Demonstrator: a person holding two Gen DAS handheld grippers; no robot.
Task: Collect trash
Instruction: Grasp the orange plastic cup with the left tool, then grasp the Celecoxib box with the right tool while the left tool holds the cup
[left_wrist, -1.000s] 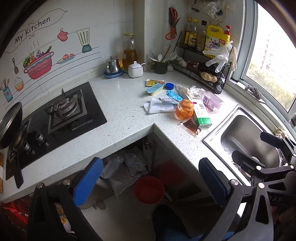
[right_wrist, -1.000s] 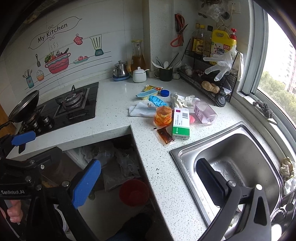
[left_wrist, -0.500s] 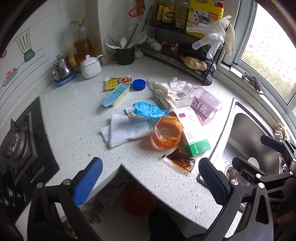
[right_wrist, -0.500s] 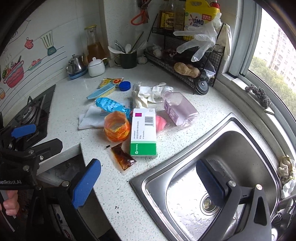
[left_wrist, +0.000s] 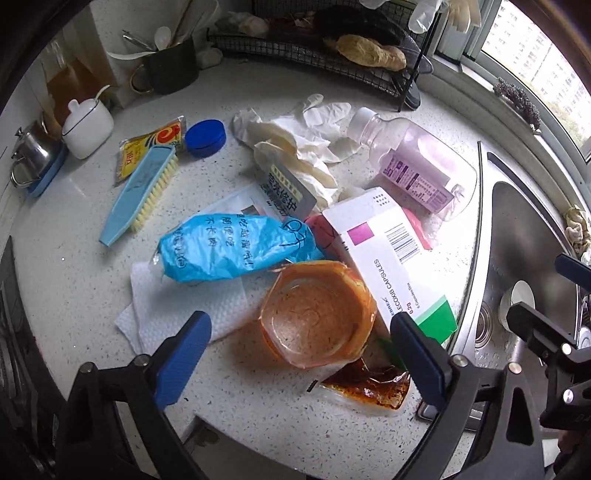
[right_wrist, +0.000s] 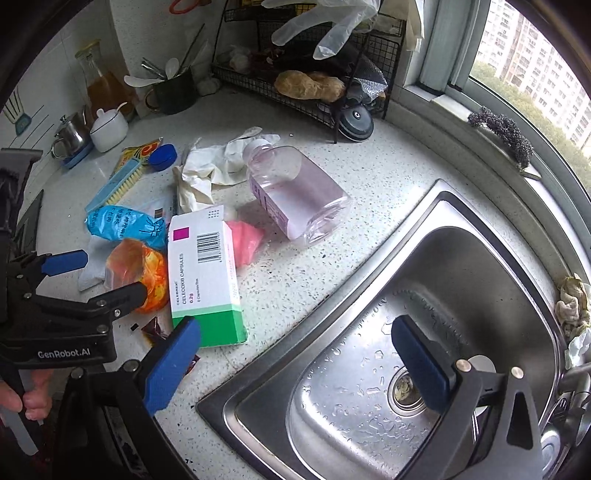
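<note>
Trash lies heaped on the white countertop (left_wrist: 74, 295). An orange greasy plastic cup (left_wrist: 317, 314) sits between the open jaws of my left gripper (left_wrist: 301, 363), just ahead of the fingertips. Beside it are a white-green capsule box (left_wrist: 391, 266), a brown sauce packet (left_wrist: 373, 387), a blue plastic wrapper (left_wrist: 229, 247), a white napkin (left_wrist: 173, 306), crumpled gloves (left_wrist: 295, 147) and a clear pink bottle (left_wrist: 417, 162). My right gripper (right_wrist: 299, 367) is open, over the sink edge, with the box (right_wrist: 201, 273) by its left finger.
A steel sink (right_wrist: 461, 295) lies to the right. A wire rack (right_wrist: 314, 74), utensil mug (left_wrist: 170, 70), sugar pot (left_wrist: 86, 125) and kettle (left_wrist: 31, 155) stand at the back. A blue brush (left_wrist: 140, 192), yellow packet (left_wrist: 147, 147) and blue lid (left_wrist: 205, 138) lie left.
Both grippers moved forward and down toward the trash pile. The left now frames the orange cup closely; the right came over the sink edge next to the box. Both stayed open.
</note>
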